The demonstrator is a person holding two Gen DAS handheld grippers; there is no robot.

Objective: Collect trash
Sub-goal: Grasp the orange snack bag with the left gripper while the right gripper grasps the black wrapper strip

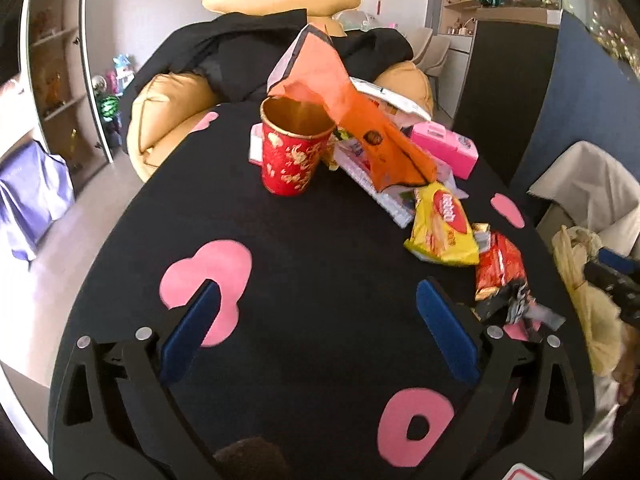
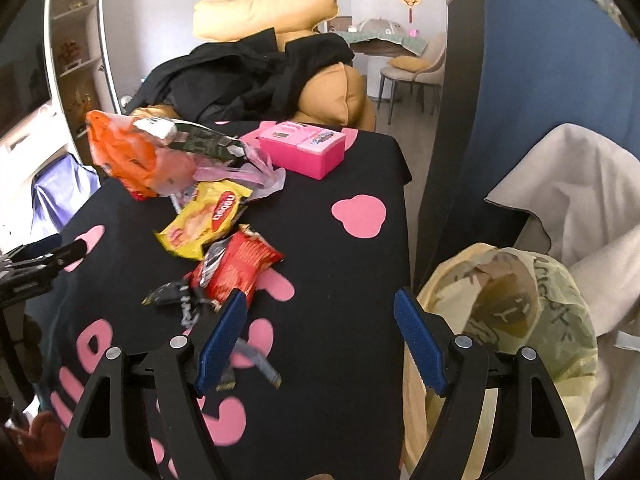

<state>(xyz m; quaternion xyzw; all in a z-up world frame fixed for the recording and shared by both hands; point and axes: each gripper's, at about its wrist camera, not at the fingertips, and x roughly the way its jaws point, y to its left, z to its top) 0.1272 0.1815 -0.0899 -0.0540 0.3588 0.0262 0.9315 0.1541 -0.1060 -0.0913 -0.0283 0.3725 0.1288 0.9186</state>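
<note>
Trash lies on a black tablecloth with pink shapes [image 1: 280, 240]. A red paper cup [image 1: 294, 152] stands upright at the far middle. An orange bag [image 1: 360, 128] leans over it. A yellow snack packet [image 1: 444, 224] and a red wrapper [image 1: 498, 268] lie to the right; they also show in the right wrist view as the yellow packet [image 2: 208, 220] and red wrapper [image 2: 236, 268]. A yellowish trash bag [image 2: 512, 312] hangs open beside the table's right edge. My left gripper [image 1: 316, 300] is open and empty above the cloth. My right gripper [image 2: 318, 308] is open and empty near the red wrapper.
A pink box [image 2: 302, 148] sits at the table's far right. A yellow armchair with black clothes [image 1: 240, 60] stands behind the table. A blue panel [image 2: 540, 80] and a beige cloth [image 2: 560, 184] are to the right. Small dark wrappers [image 2: 176, 296] lie near the red one.
</note>
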